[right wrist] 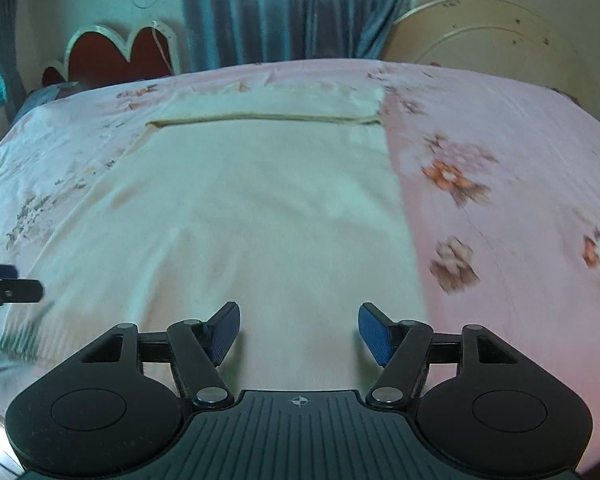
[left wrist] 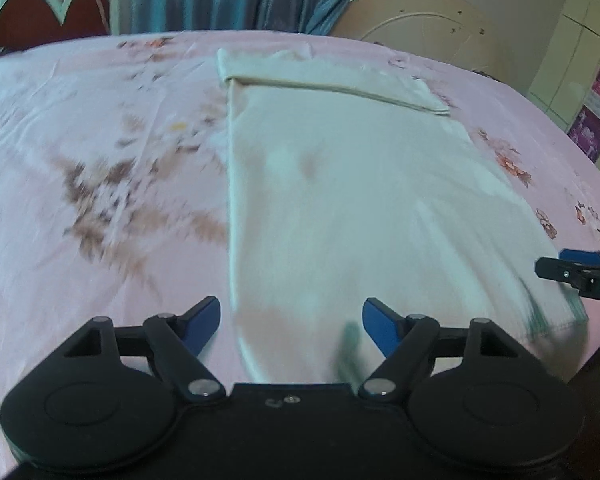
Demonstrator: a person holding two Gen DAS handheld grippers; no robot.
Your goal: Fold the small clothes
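A cream-white garment (left wrist: 340, 184) lies flat on the pink flowered bedsheet (left wrist: 80, 140), folded into a long strip with a folded band across its far end (left wrist: 324, 80). It also shows in the right wrist view (right wrist: 252, 208). My left gripper (left wrist: 292, 320) is open and empty, low over the garment's near left edge. My right gripper (right wrist: 298, 330) is open and empty over the garment's near right part. The right gripper's tip shows in the left wrist view (left wrist: 580, 270); the left gripper's tip shows in the right wrist view (right wrist: 8, 286).
A red heart-shaped headboard (right wrist: 112, 56) and blue curtains (right wrist: 292, 8) stand behind the bed. A round cream board (right wrist: 492, 44) leans at the back right. The bed's right edge (left wrist: 592, 168) drops off toward cupboards.
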